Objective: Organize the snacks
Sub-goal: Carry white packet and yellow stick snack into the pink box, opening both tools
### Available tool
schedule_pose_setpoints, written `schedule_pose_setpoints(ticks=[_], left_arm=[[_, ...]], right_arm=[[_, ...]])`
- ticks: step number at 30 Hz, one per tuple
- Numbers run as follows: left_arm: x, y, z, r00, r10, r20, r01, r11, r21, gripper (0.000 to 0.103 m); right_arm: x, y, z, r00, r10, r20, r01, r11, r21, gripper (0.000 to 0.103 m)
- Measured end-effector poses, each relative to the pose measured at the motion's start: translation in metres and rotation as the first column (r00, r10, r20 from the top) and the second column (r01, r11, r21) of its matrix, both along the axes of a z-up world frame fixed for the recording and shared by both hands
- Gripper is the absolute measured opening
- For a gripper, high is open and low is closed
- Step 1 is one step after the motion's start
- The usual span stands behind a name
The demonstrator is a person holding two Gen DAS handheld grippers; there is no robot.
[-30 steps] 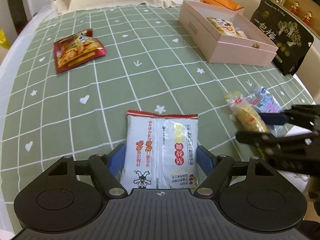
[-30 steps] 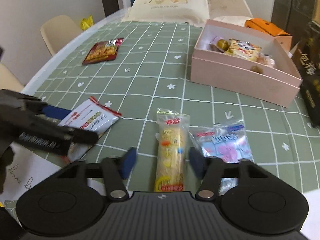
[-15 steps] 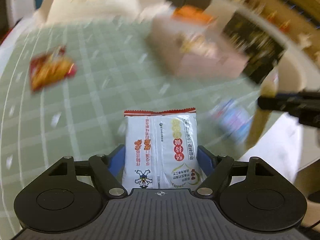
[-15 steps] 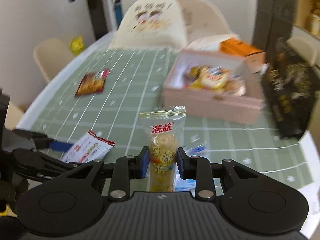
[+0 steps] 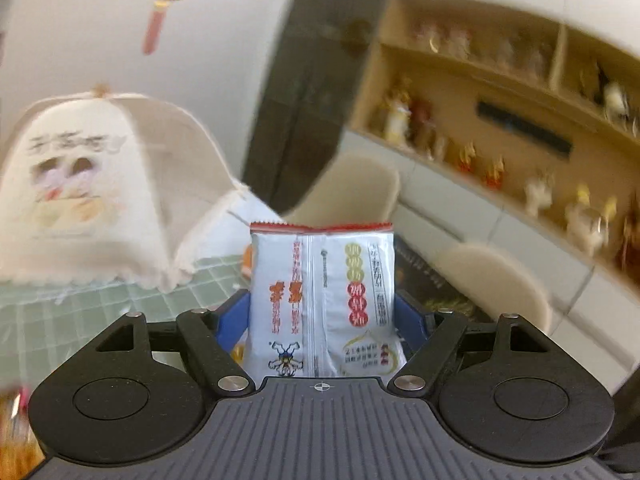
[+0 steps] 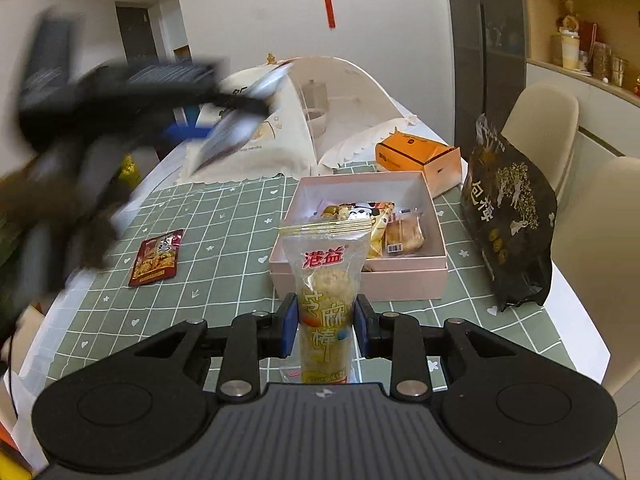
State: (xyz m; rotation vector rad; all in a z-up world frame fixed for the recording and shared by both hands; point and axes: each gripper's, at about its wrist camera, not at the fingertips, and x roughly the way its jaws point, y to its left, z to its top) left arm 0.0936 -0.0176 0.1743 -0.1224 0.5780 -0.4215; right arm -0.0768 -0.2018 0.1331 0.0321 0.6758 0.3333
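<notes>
**Two snack packs held up off the table**

Left wrist view: a white snack packet [image 5: 320, 300] with a red top seal is clamped between the blue pads of the left hand-held gripper [image 5: 322, 318], jaws set wide around the packet's sides. The packet is held upright, well above the table [image 5: 80, 312], whose green checked cloth is only seen at lower left. A cream mesh food cover [image 5: 92, 188] is seen behind it, plus a beige chair [image 5: 352, 192] and wooden shelves [image 5: 500, 120] with small figurines. Everything in the background is pretty blurred.

Right wrist view: a long clear pack with a yellow sesame stick [image 6: 326, 304] is gripped by the right hand-held gripper [image 6: 326, 322], pads pressed on both sides, pack standing upright above the table [image 6: 224, 240]. Beyond it a pink box [image 6: 400, 276] is seen with several snacks already inside. A red snack packet [image 6: 157, 258] is lying flat on the cloth to the left, well apart from the box. A black bag [image 6: 508, 220] is stood just right of the box, an orange carton [image 6: 416, 156] behind it. The left hand-held gripper [image 6: 224, 120] is caught as a dark blur at upper left.
</notes>
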Motion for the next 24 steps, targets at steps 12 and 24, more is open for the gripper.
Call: schedule_pose_setpoints(ticks=[12,24], left_arm=[[-0.04,0.045,-0.051,0.984,0.146,-0.103,-0.167,0.956,-0.241,0.074],[-0.094,0.092,-0.096,0.923,0.24,-0.3,-0.304,0.933,-0.191,0.071]], right_arm=[[0.012,-0.023,-0.017,0.992,-0.091,-0.086,0.093,0.995,0.02,0.028],[0.145,0.003,0.104,1.0,-0.019,-0.022,0.021,0.996,0.082,0.081]])
